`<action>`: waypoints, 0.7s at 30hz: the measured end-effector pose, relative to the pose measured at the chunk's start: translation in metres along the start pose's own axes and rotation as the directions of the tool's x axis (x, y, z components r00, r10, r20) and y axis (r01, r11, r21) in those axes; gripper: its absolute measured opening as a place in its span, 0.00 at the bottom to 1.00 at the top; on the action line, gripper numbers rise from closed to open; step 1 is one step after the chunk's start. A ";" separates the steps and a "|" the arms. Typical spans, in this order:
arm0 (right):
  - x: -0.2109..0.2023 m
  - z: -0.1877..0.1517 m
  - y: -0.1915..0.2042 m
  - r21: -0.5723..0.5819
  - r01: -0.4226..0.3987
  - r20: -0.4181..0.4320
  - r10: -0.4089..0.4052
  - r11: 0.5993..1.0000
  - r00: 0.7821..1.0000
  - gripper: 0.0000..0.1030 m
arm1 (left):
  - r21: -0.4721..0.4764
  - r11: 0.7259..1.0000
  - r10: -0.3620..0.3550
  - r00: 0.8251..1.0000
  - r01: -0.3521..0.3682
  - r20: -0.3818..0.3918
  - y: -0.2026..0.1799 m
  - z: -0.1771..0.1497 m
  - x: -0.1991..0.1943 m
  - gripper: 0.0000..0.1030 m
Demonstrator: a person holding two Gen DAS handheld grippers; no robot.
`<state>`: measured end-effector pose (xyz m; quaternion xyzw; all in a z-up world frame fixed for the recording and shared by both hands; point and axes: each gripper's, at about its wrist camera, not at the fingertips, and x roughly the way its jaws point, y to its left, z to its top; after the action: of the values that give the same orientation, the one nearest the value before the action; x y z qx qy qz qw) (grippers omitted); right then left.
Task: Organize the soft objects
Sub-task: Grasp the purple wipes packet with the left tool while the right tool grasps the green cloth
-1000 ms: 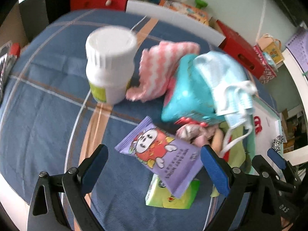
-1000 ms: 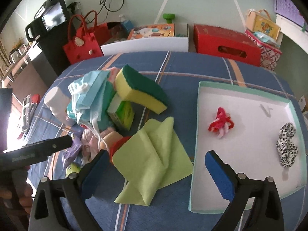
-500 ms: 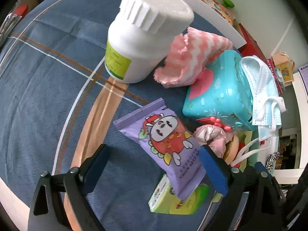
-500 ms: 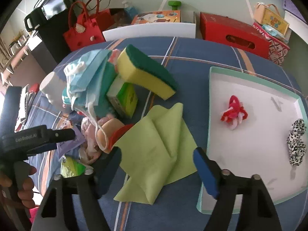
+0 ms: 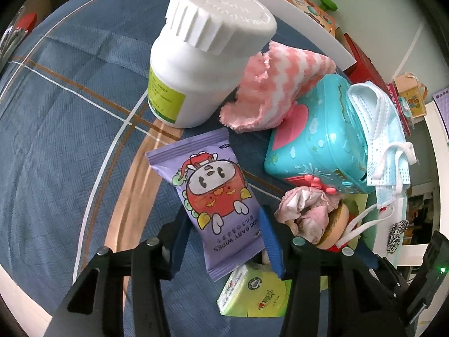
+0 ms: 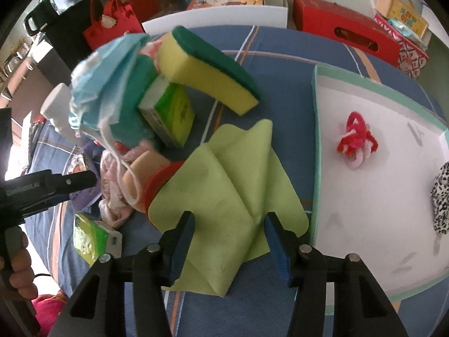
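In the left wrist view my left gripper (image 5: pixel 224 233) has its jaws closed onto the sides of the purple baby wipes pack (image 5: pixel 216 196), which lies on the blue bedspread (image 5: pixel 56 140). Beside it are a white bottle (image 5: pixel 202 56), a pink striped cloth (image 5: pixel 275 90), a teal box (image 5: pixel 317 140) with a blue face mask (image 5: pixel 384 129) draped on it, and a crumpled pink cloth (image 5: pixel 306 213). In the right wrist view my right gripper (image 6: pixel 228 238) straddles the green cloth (image 6: pixel 233 191), jaws partly closed around its fold.
A white tray with a teal rim (image 6: pixel 315 140) holds a red hair tie (image 6: pixel 356 143) and a leopard scrunchie (image 6: pixel 442 196). A yellow-green sponge (image 6: pixel 207 70) leans on a green tissue pack (image 6: pixel 168 112). Another green tissue pack (image 5: pixel 252 295) lies under the wipes. Red boxes (image 6: pixel 345 33) stand behind.
Both grippers moved forward and down and narrowed their jaws: the left onto the purple wipes pack, the right around the green cloth.
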<state>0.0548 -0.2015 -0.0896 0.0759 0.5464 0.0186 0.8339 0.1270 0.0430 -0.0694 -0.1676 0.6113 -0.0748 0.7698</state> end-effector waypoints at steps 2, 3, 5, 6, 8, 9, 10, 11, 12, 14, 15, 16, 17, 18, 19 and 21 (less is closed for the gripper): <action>0.002 0.000 -0.003 0.008 -0.006 -0.005 0.006 1.000 1.000 0.54 | 0.003 1.000 0.006 1.000 -0.006 0.003 0.000 0.000 0.003 0.47; 0.003 0.001 -0.004 0.011 -0.009 -0.006 0.009 1.000 1.000 0.53 | 0.007 1.000 0.010 1.000 -0.010 0.004 -0.001 0.000 0.004 0.47; 0.004 0.001 -0.006 0.016 -0.017 -0.007 0.017 1.000 1.000 0.50 | 0.017 1.000 0.019 1.000 -0.019 0.007 -0.004 0.000 0.004 0.46; 0.003 0.000 -0.007 0.017 -0.021 -0.005 0.021 1.000 1.000 0.44 | 0.020 1.000 0.021 1.000 -0.022 0.009 -0.005 0.000 0.004 0.46; 0.003 0.002 -0.007 0.017 -0.027 -0.001 0.027 1.000 1.000 0.34 | 0.024 0.999 0.026 1.000 -0.026 0.012 -0.007 0.000 0.004 0.44; 0.003 0.003 -0.007 0.016 -0.029 0.001 0.029 0.999 1.000 0.28 | 0.024 0.999 0.026 1.000 -0.027 0.014 -0.007 0.000 0.004 0.44; 0.003 0.003 -0.007 0.016 -0.025 0.004 0.025 1.000 1.000 0.25 | 0.025 0.999 0.026 1.000 -0.026 0.016 -0.008 0.000 0.003 0.43; 0.001 0.002 -0.008 0.019 -0.020 0.003 0.020 1.000 1.000 0.18 | 0.026 0.999 0.026 0.999 -0.026 0.019 -0.008 0.001 0.003 0.42; 0.001 0.002 -0.008 0.024 -0.024 0.002 0.024 0.999 1.000 0.14 | 0.026 0.999 0.025 0.999 -0.025 0.020 -0.008 0.001 0.002 0.41; 0.000 0.003 -0.009 0.031 -0.030 0.008 0.029 0.999 1.000 0.10 | 0.021 1.000 0.020 1.000 -0.021 0.023 -0.008 0.001 0.002 0.40; -0.002 0.003 -0.009 0.034 -0.033 0.014 0.032 0.999 0.999 0.08 | 0.019 1.000 0.018 1.000 -0.018 0.025 -0.008 0.002 0.001 0.39; -0.003 0.004 -0.010 0.036 -0.036 0.019 0.035 0.999 0.999 0.07 | 0.020 1.000 0.016 1.000 -0.017 0.027 -0.008 0.002 0.000 0.38; -0.004 0.004 -0.011 0.038 -0.036 0.024 0.035 0.999 0.999 0.06 | 0.021 1.000 0.016 0.999 -0.016 0.029 -0.009 0.002 -0.001 0.36; -0.006 0.005 -0.009 0.038 -0.036 0.028 0.035 0.999 0.999 0.05 | 0.024 1.000 0.017 0.999 -0.018 0.032 -0.009 0.003 -0.001 0.36; -0.007 0.005 -0.008 0.039 -0.038 0.033 0.037 0.999 0.999 0.05 | 0.029 0.999 0.019 0.999 -0.020 0.037 -0.010 0.003 -0.002 0.32; -0.012 0.005 -0.008 0.040 -0.040 0.048 0.038 0.998 0.998 0.05 | 0.030 0.999 0.017 0.999 -0.019 0.048 -0.010 0.003 -0.006 0.30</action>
<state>0.0543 -0.2115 -0.0783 0.1041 0.5252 0.0219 0.8443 0.1298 0.0365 -0.0603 -0.1522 0.5929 -0.0729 0.7874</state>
